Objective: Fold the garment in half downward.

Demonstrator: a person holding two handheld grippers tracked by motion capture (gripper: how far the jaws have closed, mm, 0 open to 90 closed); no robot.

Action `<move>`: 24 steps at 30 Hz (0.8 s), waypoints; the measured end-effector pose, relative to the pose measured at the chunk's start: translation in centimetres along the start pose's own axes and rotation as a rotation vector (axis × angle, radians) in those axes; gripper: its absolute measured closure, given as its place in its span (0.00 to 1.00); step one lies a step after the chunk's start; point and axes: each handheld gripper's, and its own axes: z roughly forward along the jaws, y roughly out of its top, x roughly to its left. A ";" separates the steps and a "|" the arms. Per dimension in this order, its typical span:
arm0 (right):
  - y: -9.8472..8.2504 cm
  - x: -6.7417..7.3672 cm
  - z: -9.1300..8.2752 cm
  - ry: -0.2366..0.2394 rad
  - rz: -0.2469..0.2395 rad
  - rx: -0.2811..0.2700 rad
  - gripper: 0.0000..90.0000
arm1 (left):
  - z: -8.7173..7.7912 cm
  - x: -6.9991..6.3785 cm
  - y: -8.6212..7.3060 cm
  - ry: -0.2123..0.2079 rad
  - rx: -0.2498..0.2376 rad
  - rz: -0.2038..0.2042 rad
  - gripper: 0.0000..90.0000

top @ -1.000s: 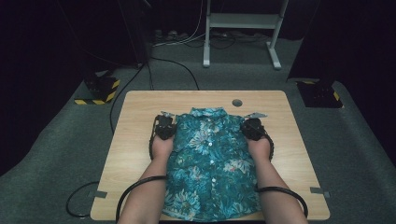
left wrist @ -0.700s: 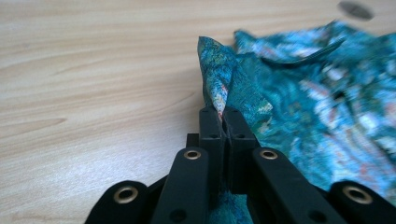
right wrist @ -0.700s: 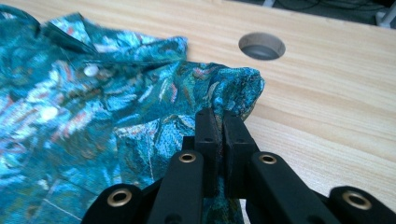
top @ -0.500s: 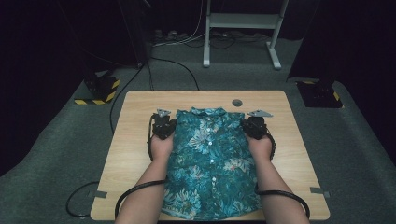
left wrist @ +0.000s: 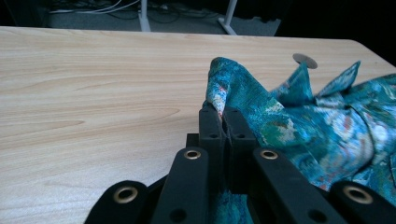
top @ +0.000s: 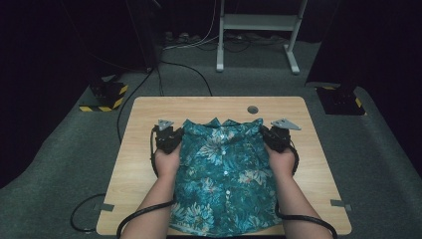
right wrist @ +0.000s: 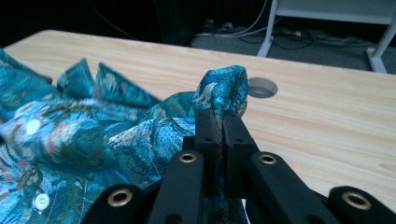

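A teal floral button-up shirt (top: 224, 179) lies front up on the wooden table (top: 139, 149), its collar toward the far edge and its hem hanging over the near edge. My left gripper (top: 175, 135) is shut on the shirt's left shoulder; in the left gripper view the shirt (left wrist: 261, 107) bunches up out of the closed left gripper (left wrist: 224, 116). My right gripper (top: 266, 134) is shut on the other shoulder, where a fold of the shirt (right wrist: 224, 91) sticks up from the right gripper (right wrist: 219, 116). Both shoulders are raised off the table.
A round cable hole (top: 253, 109) sits in the table just beyond the collar. Bare wood lies left and right of the shirt. Cables (top: 144, 219) trail from both grippers off the near edge. A white stand's legs (top: 254, 30) rise on the carpet beyond the table.
Both grippers have lifted the shirt's shoulders and carried them toward the far edge. The shirt has stretched out longer along the table.
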 end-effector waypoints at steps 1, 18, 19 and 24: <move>0.0 0.1 -0.2 0.001 0.002 -0.005 0.96 | -0.3 -0.1 0.0 -0.002 -0.010 -0.004 0.98; -1.8 1.6 -4.0 0.043 0.040 -0.114 0.96 | -3.7 -1.9 -2.7 -0.058 -0.118 -0.053 0.98; -2.0 1.7 -4.3 0.046 0.040 -0.119 0.96 | -4.0 -2.1 -2.9 -0.062 -0.126 -0.055 0.98; -3.2 2.2 -5.7 0.057 0.038 -0.140 0.96 | -5.2 -2.3 -4.3 -0.073 -0.151 -0.066 0.97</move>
